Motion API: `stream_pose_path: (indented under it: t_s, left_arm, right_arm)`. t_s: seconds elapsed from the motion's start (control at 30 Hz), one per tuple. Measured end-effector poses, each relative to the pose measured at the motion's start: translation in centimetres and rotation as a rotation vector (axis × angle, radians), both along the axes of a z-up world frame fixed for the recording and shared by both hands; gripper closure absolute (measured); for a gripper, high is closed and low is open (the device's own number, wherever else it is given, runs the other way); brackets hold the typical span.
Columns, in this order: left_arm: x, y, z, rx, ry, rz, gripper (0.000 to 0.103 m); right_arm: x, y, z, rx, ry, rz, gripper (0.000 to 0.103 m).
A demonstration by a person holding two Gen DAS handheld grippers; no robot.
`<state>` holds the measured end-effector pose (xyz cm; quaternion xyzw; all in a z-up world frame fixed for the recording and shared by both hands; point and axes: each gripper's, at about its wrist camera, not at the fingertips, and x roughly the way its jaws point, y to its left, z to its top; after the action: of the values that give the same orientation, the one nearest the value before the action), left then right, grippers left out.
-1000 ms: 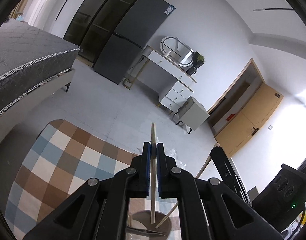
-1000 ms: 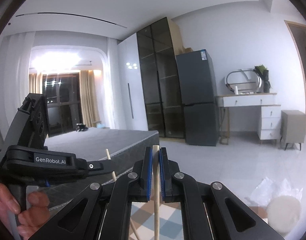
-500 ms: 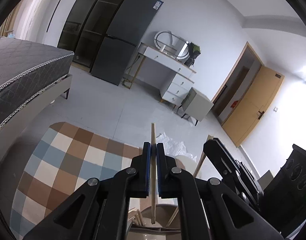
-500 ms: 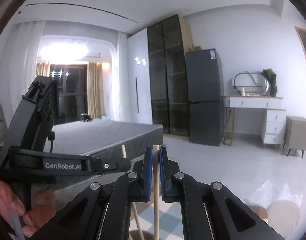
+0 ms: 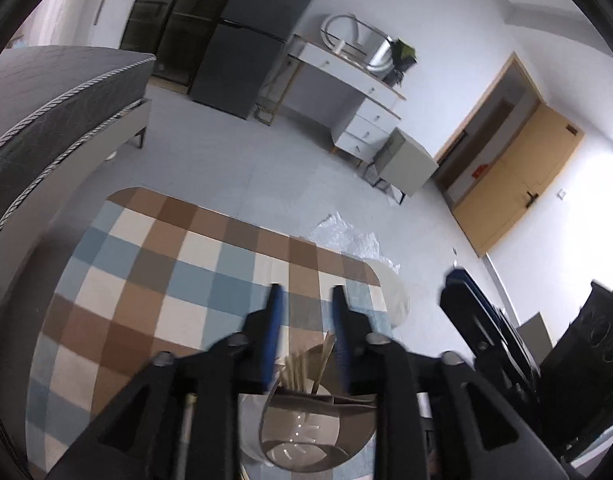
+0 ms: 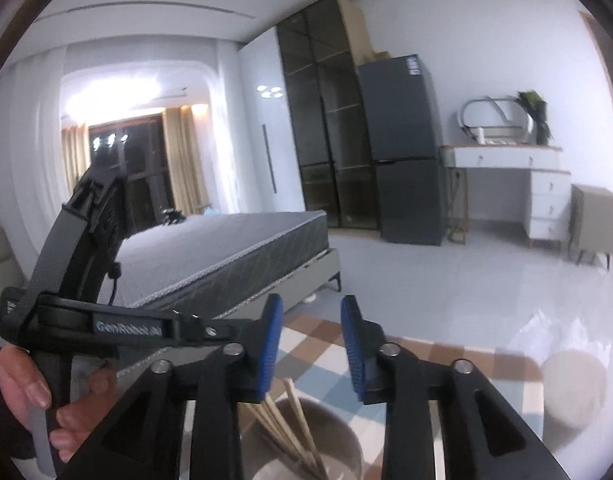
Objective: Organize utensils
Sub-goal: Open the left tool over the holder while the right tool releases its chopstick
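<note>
My left gripper [image 5: 305,292] is open and empty, right above a grey-brown utensil holder [image 5: 318,432] with a divider. Several wooden chopsticks [image 5: 306,364] stand in the holder's far compartment; the near one shows only its slotted bottom. My right gripper [image 6: 311,312] is open and empty too, above the same holder [image 6: 338,448], where the chopsticks [image 6: 294,420] lean to the left. The left gripper's body [image 6: 86,320], held by a hand, is at the left of the right wrist view.
A checked rug [image 5: 166,272] covers the floor below. A white round object [image 5: 390,292] and clear plastic wrap [image 5: 346,236] lie at the rug's far corner. A grey bed [image 5: 46,112] stands at the left. A black device [image 5: 586,360] is at the right.
Both grippers held one chopstick each and have opened. The two chopsticks have dropped into the holder with the others. The left gripper tilted down toward the holder.
</note>
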<state>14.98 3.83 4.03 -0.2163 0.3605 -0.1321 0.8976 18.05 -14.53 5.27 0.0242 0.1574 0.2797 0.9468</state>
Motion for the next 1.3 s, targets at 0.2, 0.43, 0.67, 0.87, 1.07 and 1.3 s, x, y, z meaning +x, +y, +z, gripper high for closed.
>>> stream_pose_path:
  t_s: [0.2, 0.43, 0.67, 0.87, 1.07, 1.3]
  left_arm:
    - [-3.5, 0.3, 2.2, 0.054, -0.055, 0.047, 0.048]
    - [-7.0, -0.1, 4.4, 0.190, -0.106, 0.121, 0.041]
    - [-9.8, 0.0, 5.1, 0.240, -0.107, 0.151, 0.030]
    - [-11.5, 0.0, 5.1, 0.273, -0.115, 0.154, 0.021]
    - [-12.9, -0.3, 4.2, 0.287, -0.112, 0.142, 0.014]
    - [-14.5, -0.8, 2.1, 0.350, -0.104, 0.164, 0.012]
  right_arm:
    - [-2.5, -2.0, 0.6, 0.045, 0.056, -0.058, 0.059]
    - [-6.7, -3.3, 2.3, 0.114, 0.072, -0.094, 0.044]
    - [-10.7, -2.9, 3.5, 0.137, 0.054, -0.105, 0.032]
    - [-13.5, -2.6, 3.3, 0.145, 0.058, -0.125, 0.024]
    - [-15.6, -2.4, 2.3, 0.131, 0.079, -0.147, 0.017]
    - [-16.6, -2.0, 0.4, 0.109, 0.135, -0.163, 0.008]
